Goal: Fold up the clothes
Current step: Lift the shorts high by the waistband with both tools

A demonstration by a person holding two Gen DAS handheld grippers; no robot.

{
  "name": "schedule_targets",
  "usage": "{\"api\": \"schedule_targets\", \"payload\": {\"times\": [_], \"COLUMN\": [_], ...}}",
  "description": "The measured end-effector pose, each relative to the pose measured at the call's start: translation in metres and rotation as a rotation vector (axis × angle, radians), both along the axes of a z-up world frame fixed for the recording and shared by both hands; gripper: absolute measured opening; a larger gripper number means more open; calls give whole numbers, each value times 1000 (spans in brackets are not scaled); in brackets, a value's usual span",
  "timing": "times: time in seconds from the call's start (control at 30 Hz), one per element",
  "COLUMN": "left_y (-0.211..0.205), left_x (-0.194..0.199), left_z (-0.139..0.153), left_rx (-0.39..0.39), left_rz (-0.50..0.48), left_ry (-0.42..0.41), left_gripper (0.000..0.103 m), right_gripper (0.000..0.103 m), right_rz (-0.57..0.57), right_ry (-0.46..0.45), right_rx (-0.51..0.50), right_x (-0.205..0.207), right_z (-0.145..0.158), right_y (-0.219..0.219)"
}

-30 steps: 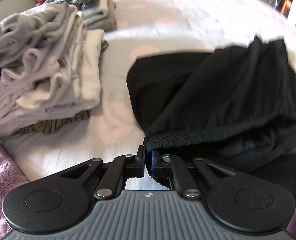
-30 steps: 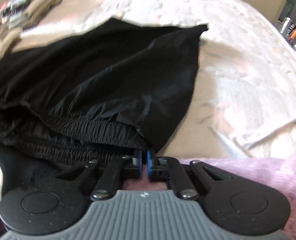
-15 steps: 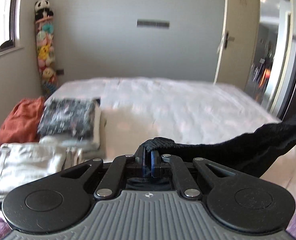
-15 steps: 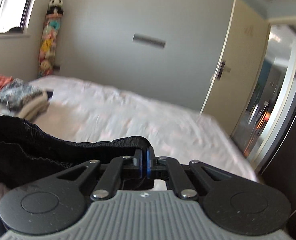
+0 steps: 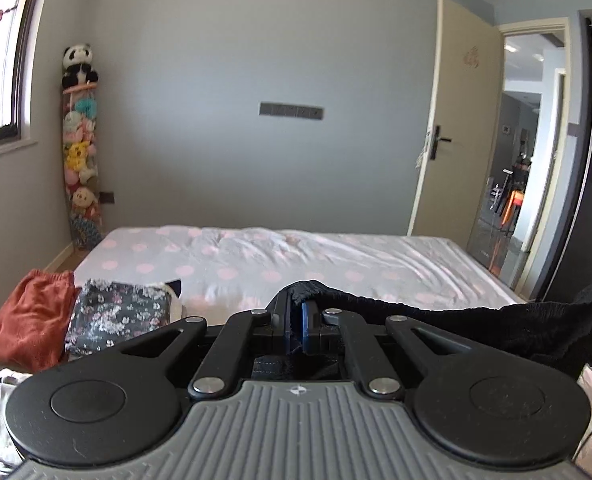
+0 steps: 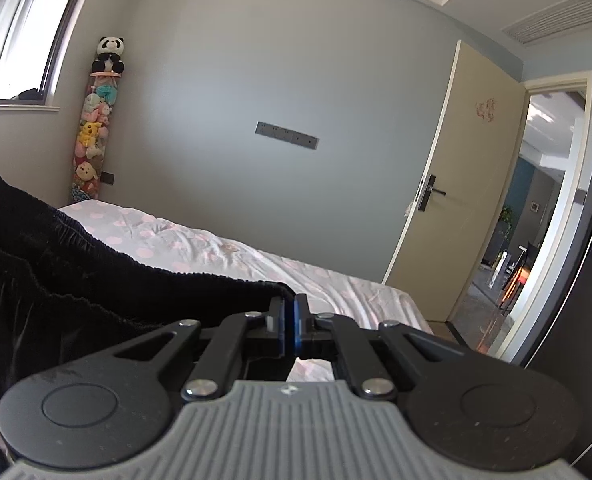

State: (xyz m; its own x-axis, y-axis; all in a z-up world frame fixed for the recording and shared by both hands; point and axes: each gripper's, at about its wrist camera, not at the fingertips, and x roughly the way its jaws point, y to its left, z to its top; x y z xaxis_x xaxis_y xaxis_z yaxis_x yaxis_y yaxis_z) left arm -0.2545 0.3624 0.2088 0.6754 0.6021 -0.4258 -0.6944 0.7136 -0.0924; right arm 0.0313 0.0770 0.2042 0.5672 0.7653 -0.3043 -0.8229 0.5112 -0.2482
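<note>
Left wrist view: left gripper [image 5: 296, 314] at lower centre, jaws clamped on the elastic edge of a black garment [image 5: 496, 324].
Garment direction: waistband runs from the jaws rightward to the right frame edge, long axis roughly horizontal.
Surroundings: folded floral cloth [image 5: 119, 318] and rust-red cloth [image 5: 27, 320] at lower left; polka-dot bed [image 5: 296, 256] across mid frame with open sheet beyond; toy column [image 5: 80, 148] by the left wall; open door [image 5: 456, 120] at right.
Right wrist view: right gripper [image 6: 289, 322] at lower centre, jaws closed on the garment's [image 6: 75, 272] corner.
Garment direction: spreads leftward and upward, filling the lower left.
Open room: bed [image 6: 255, 264] and doorway [image 6: 536, 208] lie to the right.
</note>
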Motion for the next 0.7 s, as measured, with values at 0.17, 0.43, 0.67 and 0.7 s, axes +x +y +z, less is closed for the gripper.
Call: {"api": "schedule_targets", "payload": {"times": [0.17, 0.43, 0.67, 0.7], "left_y": [45, 86, 66, 66], "left_x": [40, 91, 85, 86], "left_z": [-34, -24, 39, 34], "left_rx": [-79, -12, 143, 131], "left_rz": [65, 146, 122, 114], "left_ry": [77, 136, -28, -14], "left_gripper": [3, 3, 3, 3], "right_gripper": [5, 4, 5, 5], "right_rz": [7, -77, -117, -113], "right_ry": [80, 80, -32, -50], "right_rx": [-64, -43, 159, 162], "right_x": [35, 82, 91, 89], "right_z": [-25, -36, 22, 25], "right_y": [58, 140, 136, 131]}}
